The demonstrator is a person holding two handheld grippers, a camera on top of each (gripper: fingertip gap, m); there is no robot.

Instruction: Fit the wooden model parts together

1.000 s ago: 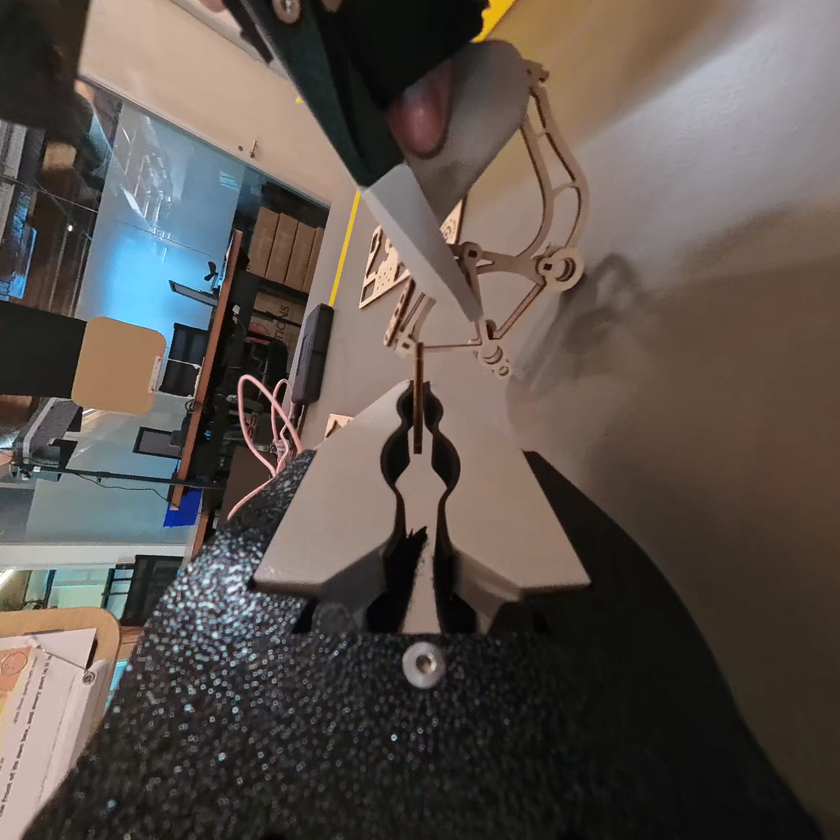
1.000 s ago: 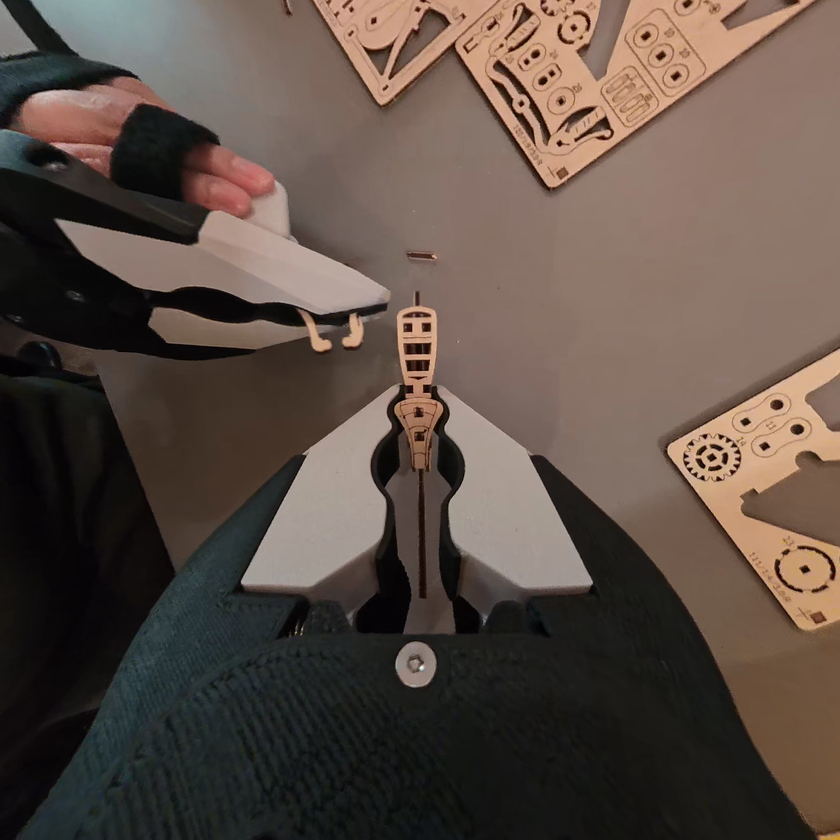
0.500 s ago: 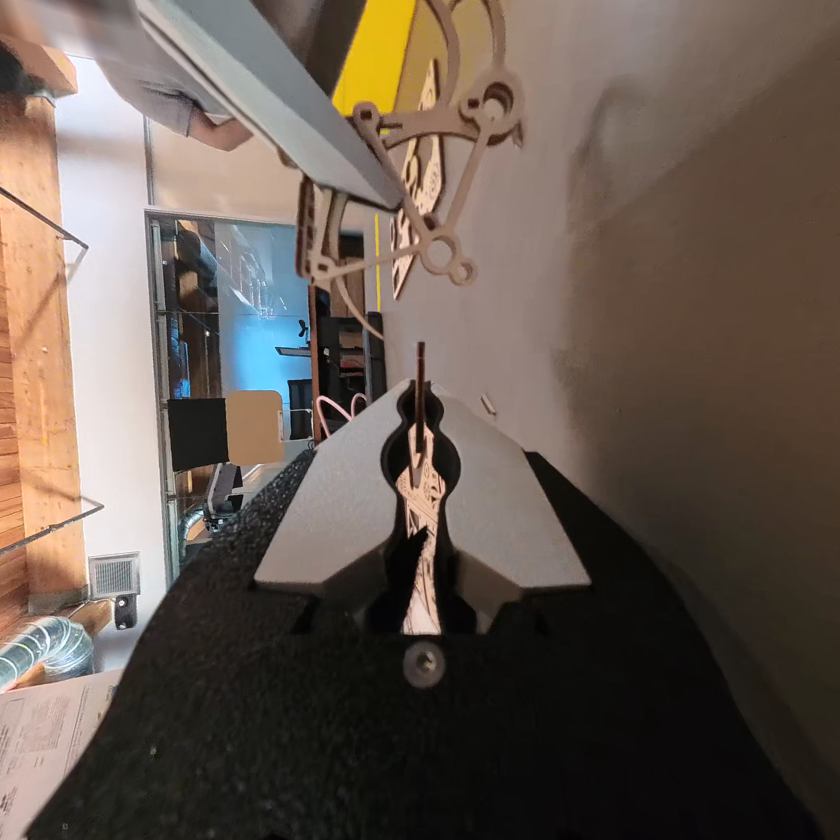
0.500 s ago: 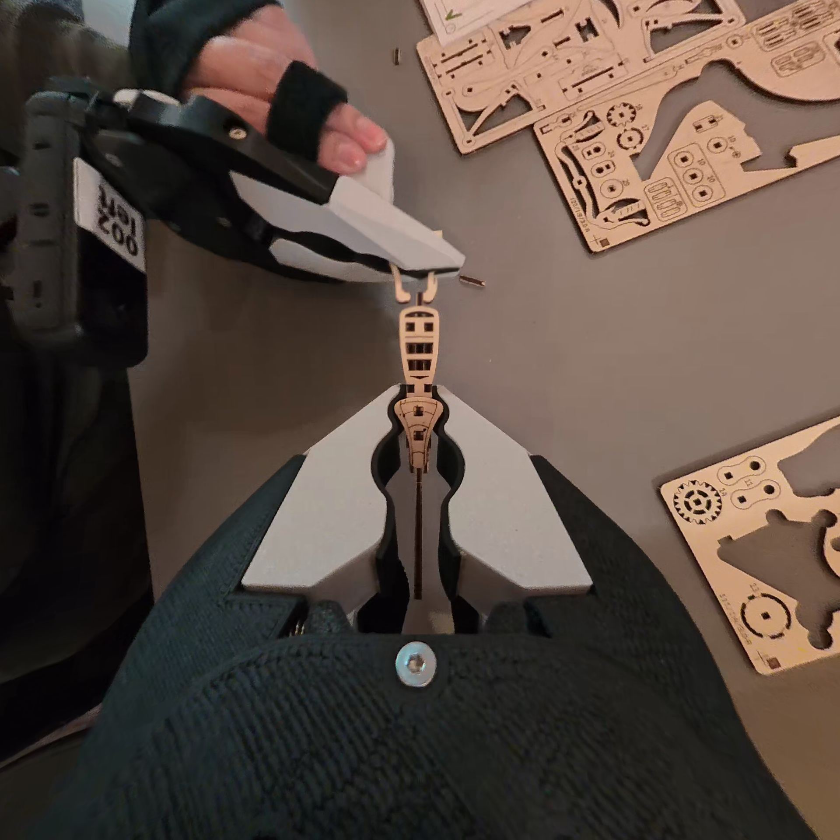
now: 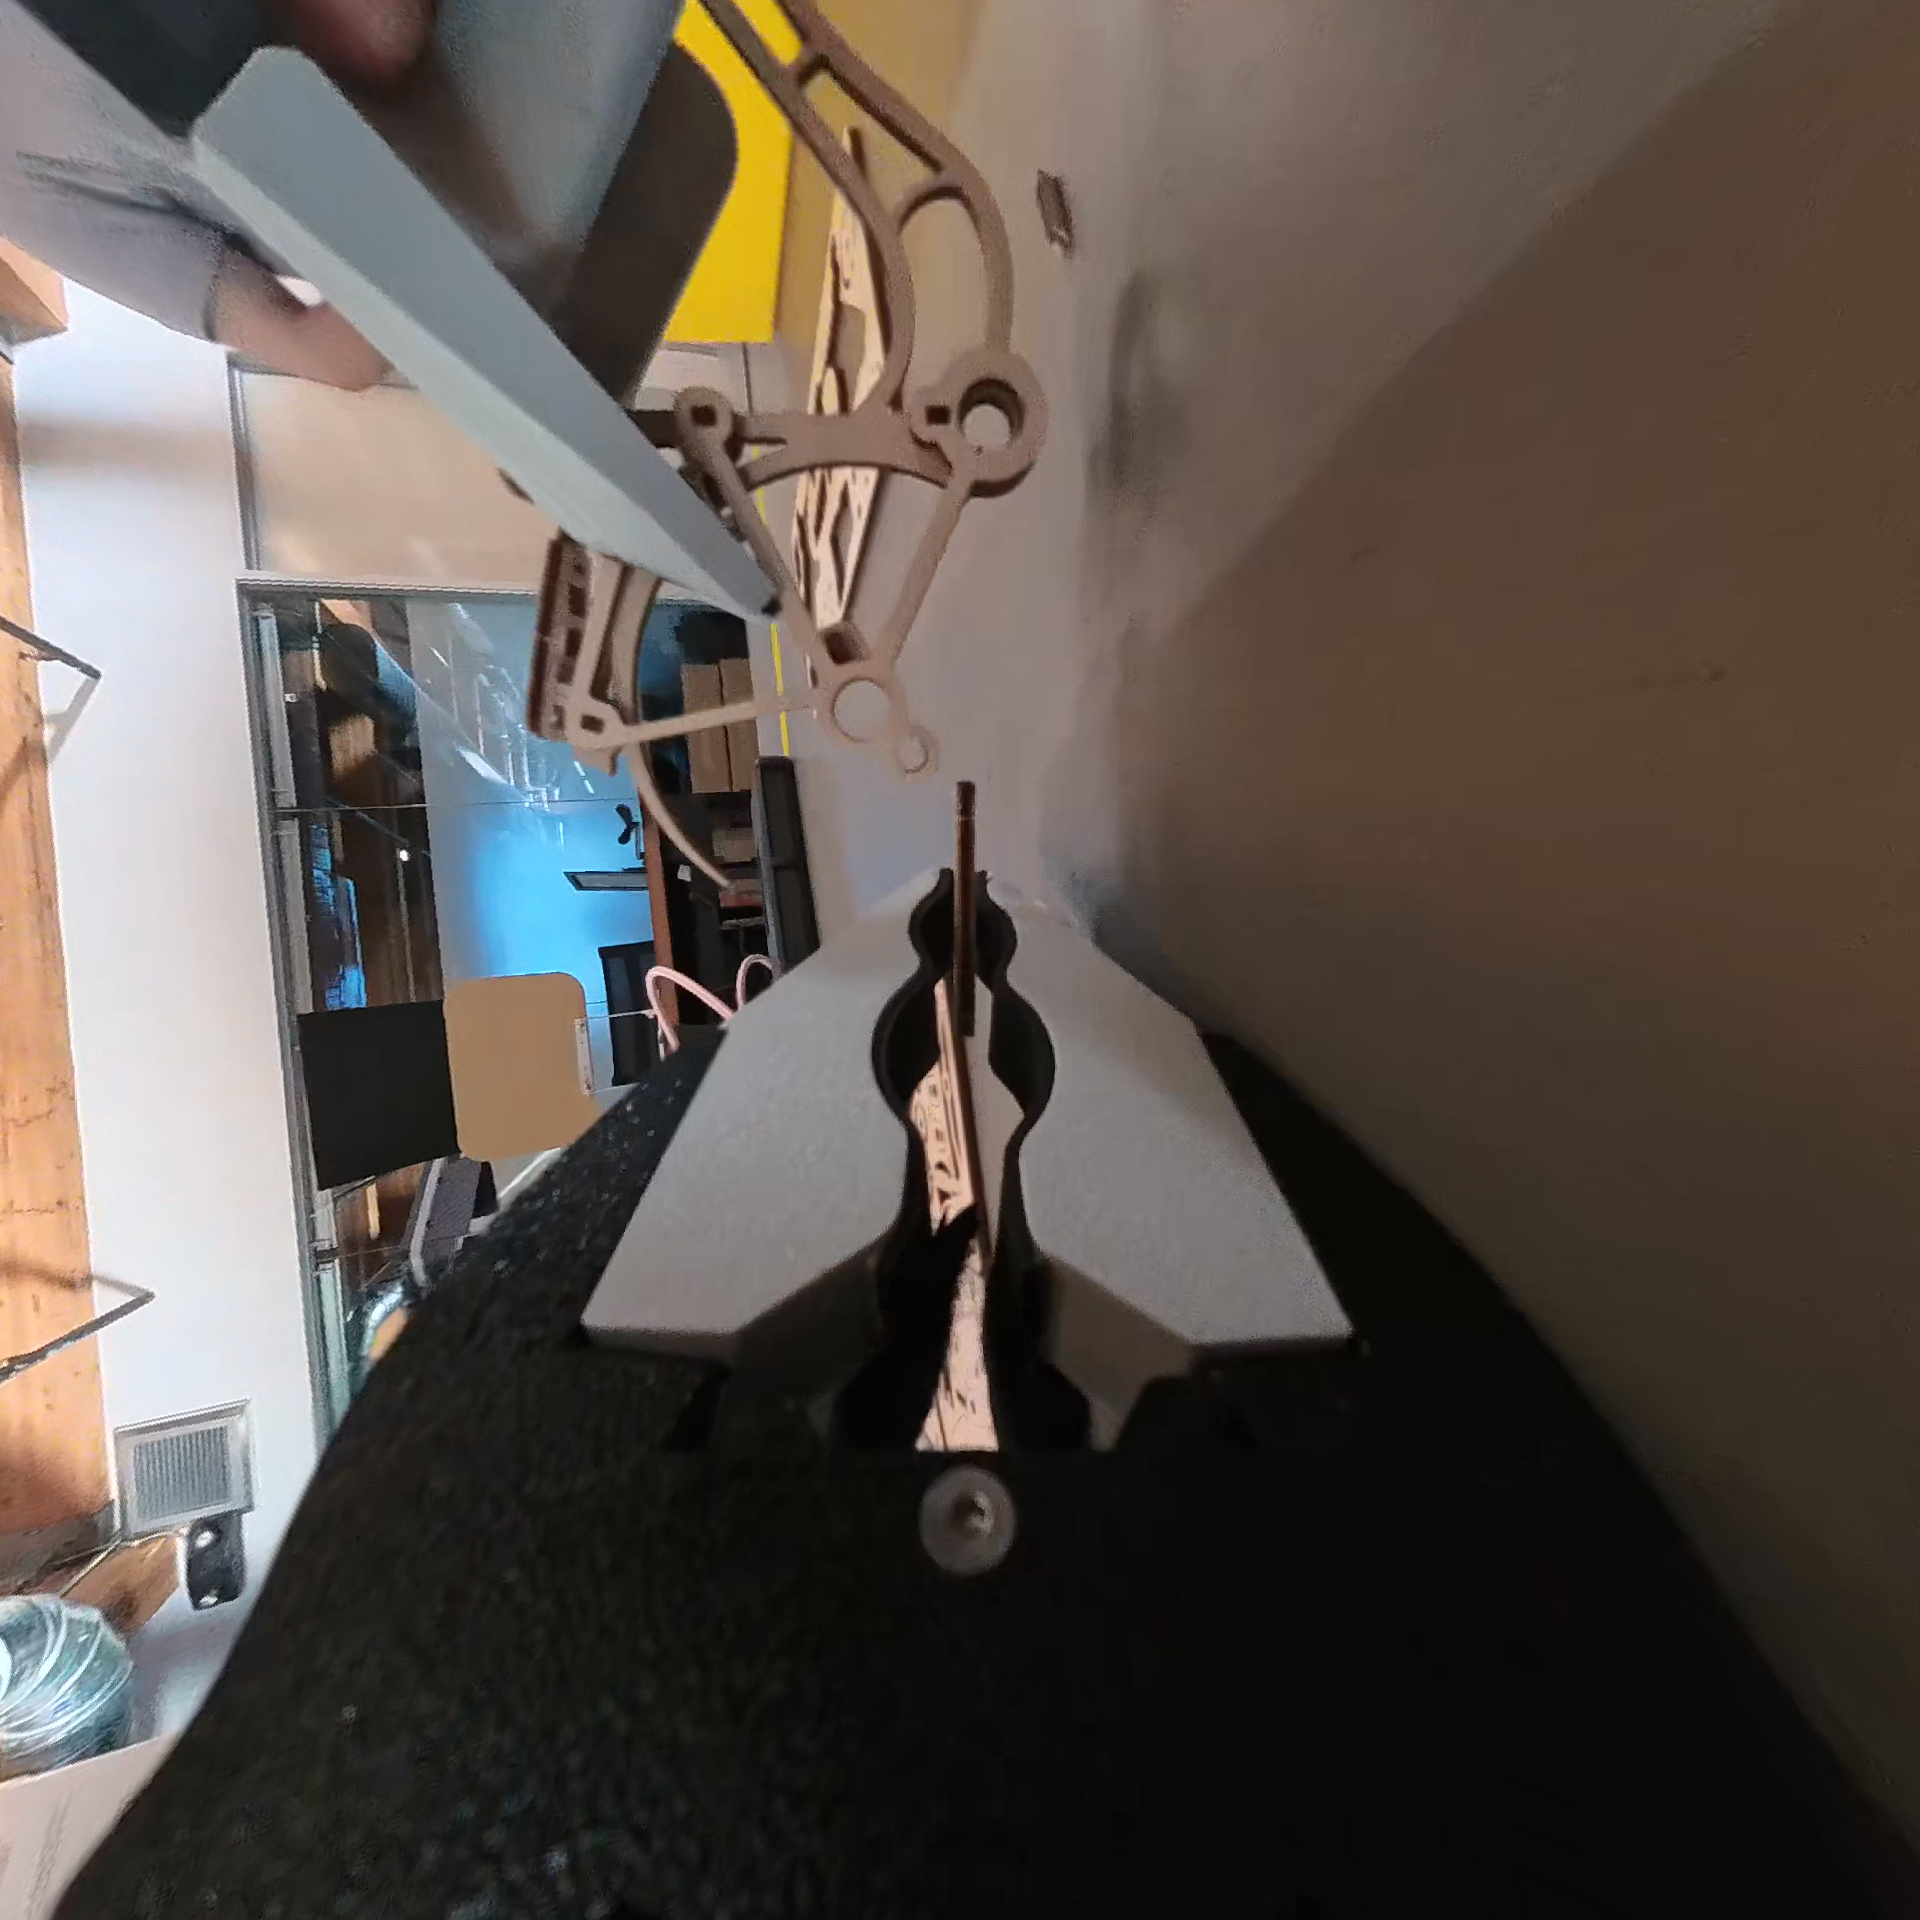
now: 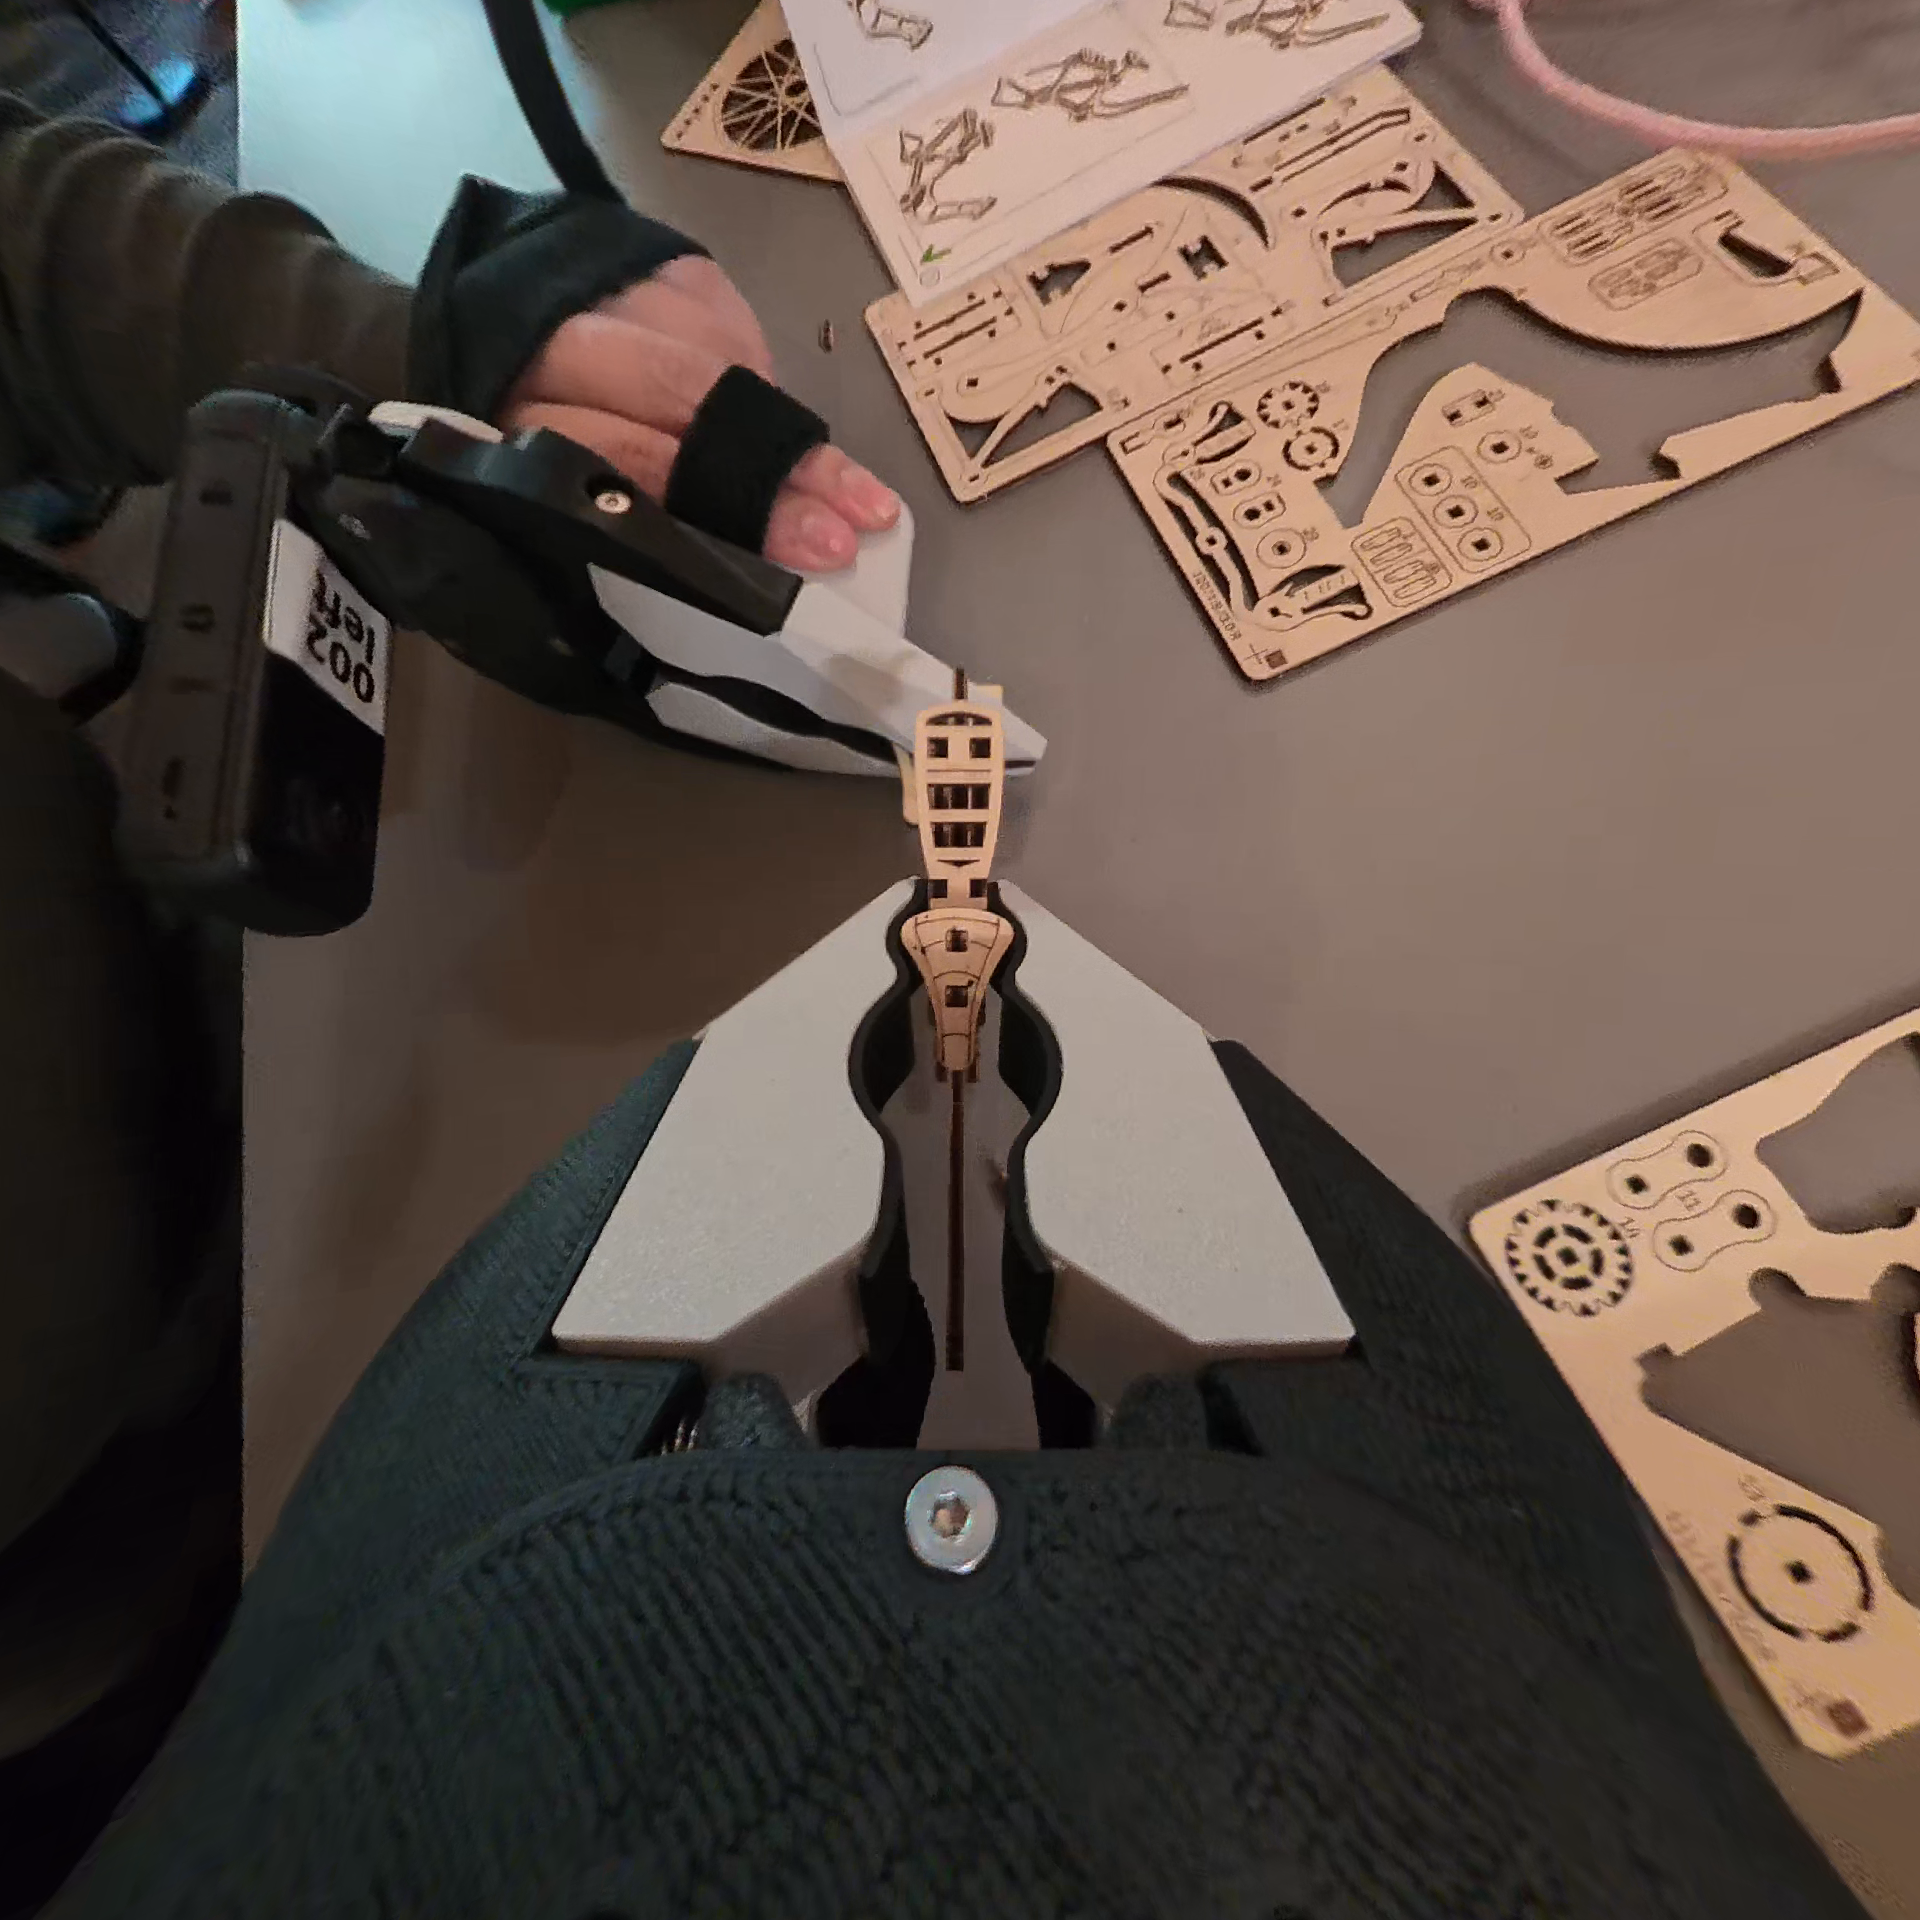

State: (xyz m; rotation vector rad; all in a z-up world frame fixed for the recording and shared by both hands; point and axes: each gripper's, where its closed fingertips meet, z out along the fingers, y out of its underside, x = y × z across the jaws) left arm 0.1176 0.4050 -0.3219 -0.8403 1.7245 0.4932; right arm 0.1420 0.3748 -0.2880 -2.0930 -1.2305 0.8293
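Right wrist view, close in: the right gripper is pinched tight on a wooden frame assembly, its slotted ladder-shaped end poking up past the grey fingertips. Just beyond it, the left gripper reaches in from the left, a bare-fingered gloved hand on its handle, its tips right at the top of that frame. Whether the two pieces touch, I can't tell from here. Farther back on the grey table lie punched-out wooden part sheets, an instruction booklet overlapping one of them, and another sheet off to the right.

Over to the left wrist view: the left gripper is clamped on a thin flat wooden part, seen edge-on and sticking out past the tips. Just ahead, the right gripper angles in from above, holding the open curved frame with its round holes, near the thin part's tip but a small gap shows between them.
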